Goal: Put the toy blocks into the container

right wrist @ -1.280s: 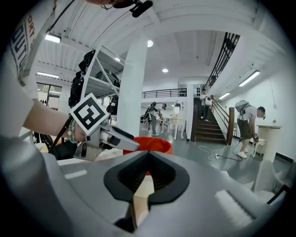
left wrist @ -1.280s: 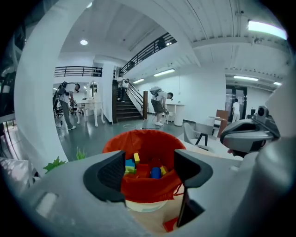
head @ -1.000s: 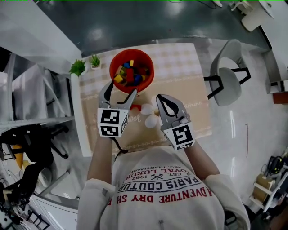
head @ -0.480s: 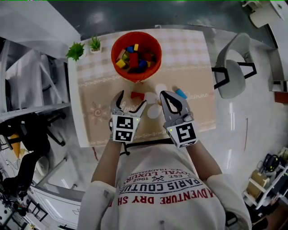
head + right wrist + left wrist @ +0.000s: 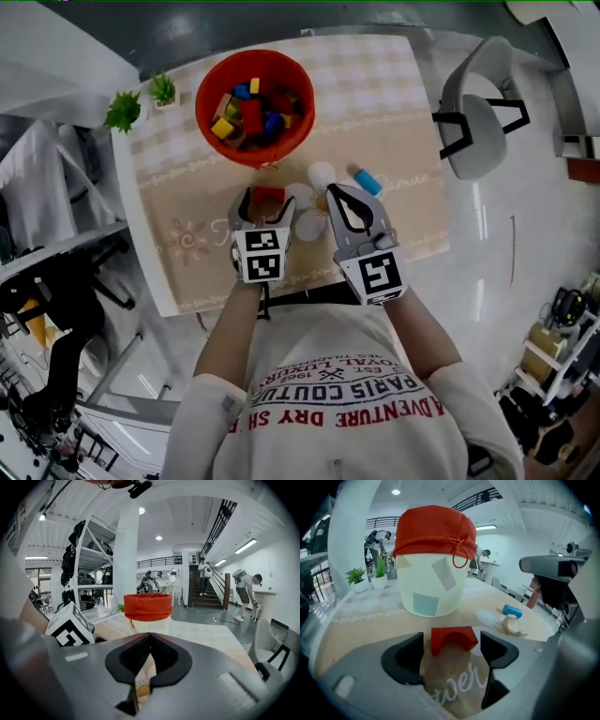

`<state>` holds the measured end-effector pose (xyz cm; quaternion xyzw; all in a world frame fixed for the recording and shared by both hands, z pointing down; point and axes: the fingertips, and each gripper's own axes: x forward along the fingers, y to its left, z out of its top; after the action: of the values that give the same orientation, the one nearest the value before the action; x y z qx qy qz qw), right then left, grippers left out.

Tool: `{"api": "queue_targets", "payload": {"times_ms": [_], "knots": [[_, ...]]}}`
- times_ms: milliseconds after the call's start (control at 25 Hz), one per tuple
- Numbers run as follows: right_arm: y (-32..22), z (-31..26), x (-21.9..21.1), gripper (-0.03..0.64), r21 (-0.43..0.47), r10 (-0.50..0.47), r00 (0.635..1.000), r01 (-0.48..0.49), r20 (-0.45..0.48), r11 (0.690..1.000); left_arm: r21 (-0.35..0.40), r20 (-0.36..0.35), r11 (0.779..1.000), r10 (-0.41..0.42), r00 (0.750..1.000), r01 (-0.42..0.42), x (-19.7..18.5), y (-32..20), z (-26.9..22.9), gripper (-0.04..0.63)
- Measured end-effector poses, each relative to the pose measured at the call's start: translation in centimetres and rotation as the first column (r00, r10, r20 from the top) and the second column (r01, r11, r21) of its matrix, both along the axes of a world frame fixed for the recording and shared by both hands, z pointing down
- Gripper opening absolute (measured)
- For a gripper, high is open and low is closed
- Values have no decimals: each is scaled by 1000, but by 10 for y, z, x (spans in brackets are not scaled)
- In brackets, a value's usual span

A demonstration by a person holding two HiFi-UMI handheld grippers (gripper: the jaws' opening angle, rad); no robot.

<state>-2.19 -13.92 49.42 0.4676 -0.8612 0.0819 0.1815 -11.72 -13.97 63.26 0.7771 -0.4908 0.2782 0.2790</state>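
Observation:
The red-rimmed container [image 5: 253, 94] stands at the table's far side with several coloured blocks inside; in the left gripper view it shows as a pale tub with a red cloth rim [image 5: 433, 564]. A red arch block [image 5: 268, 194] [image 5: 453, 638] lies on the beige mat. My left gripper [image 5: 266, 202] [image 5: 451, 649] is open around it, with a small gap at each pad. To its right, my right gripper [image 5: 337, 195] [image 5: 150, 638] is shut and holds nothing. White round blocks [image 5: 322, 173], a blue cylinder [image 5: 367, 181] [image 5: 512, 610] and a beige block [image 5: 512, 626] lie near it.
Two small potted plants [image 5: 122, 108] [image 5: 356, 576] stand at the table's far left corner. A grey chair [image 5: 478, 122] is off the right edge. The container also shows ahead in the right gripper view [image 5: 147, 607], beside the left gripper's marker cube [image 5: 70, 625].
My left gripper has drawn back from the container toward me and come down around the red arch block. The right gripper has stayed shut in about the same place.

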Motion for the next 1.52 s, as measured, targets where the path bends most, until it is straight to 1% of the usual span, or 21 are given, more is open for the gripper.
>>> {"api": "queue_targets", "payload": {"times_ms": [40, 120, 280, 440, 600, 720, 800, 880, 960, 1040, 1160, 1240, 1320, 1520], "knots": [[1, 1, 2, 0, -3, 7, 1000, -7, 2, 1000, 2, 19, 1000, 6, 1000, -6, 0, 0, 2, 358], [3, -1, 5, 0, -9, 26, 1000, -25, 11, 1000, 8, 35, 1000, 29, 999, -29, 2, 0, 5, 318], [8, 3, 13, 0, -13, 35, 999, -35, 3, 999, 10, 32, 999, 51, 998, -51, 0, 2, 2, 314], [7, -4, 13, 0, 8, 30, 1000, -30, 4, 1000, 29, 19, 999, 25, 999, -26, -10, 3, -15, 314], [5, -17, 8, 0, 34, 11, 1000, -11, 13, 999, 81, -42, 997, 21, 999, -17, -14, 3, -49, 314], [2, -34, 5, 0, 68, 4, 1000, -6, 30, 998, 151, -76, 988, 29, 997, -17, -17, 0, -86, 314], [0, -45, 5, 0, 97, 8, 999, -11, 38, 995, 213, -71, 977, 34, 997, -18, -21, -3, -113, 314], [-2, -53, 6, 0, 120, 10, 999, -14, 35, 993, 279, -60, 960, 39, 997, -21, -24, -8, -140, 314], [-4, -60, 5, 0, 138, 7, 1000, -11, 29, 990, 346, -44, 938, 51, 998, -32, -25, -14, -166, 314], [-7, -68, 4, 0, 158, 6, 1000, -10, 27, 987, 407, -13, 911, 71, 997, -59, -23, -24, -189, 314], [-10, -80, 2, 0, 183, 9, 1000, -14, 26, 983, 466, 53, 877, 104, 993, -117, -18, -43, -209, 314], [-11, -83, 4, 0, 190, 15, 1000, -18, 19, 982, 481, 75, 866, 116, 990, -138, -15, -59, -216, 314], [-10, -82, 9, 0, 185, 26, 1000, -28, 12, 982, 473, 79, 869, 121, 990, -144, -12, -74, -215, 315], [-12, -78, 24, 0, 166, 69, 998, -69, 7, 984, 419, 68, 896, 129, 989, -146, 1, -102, -203, 316]]}}
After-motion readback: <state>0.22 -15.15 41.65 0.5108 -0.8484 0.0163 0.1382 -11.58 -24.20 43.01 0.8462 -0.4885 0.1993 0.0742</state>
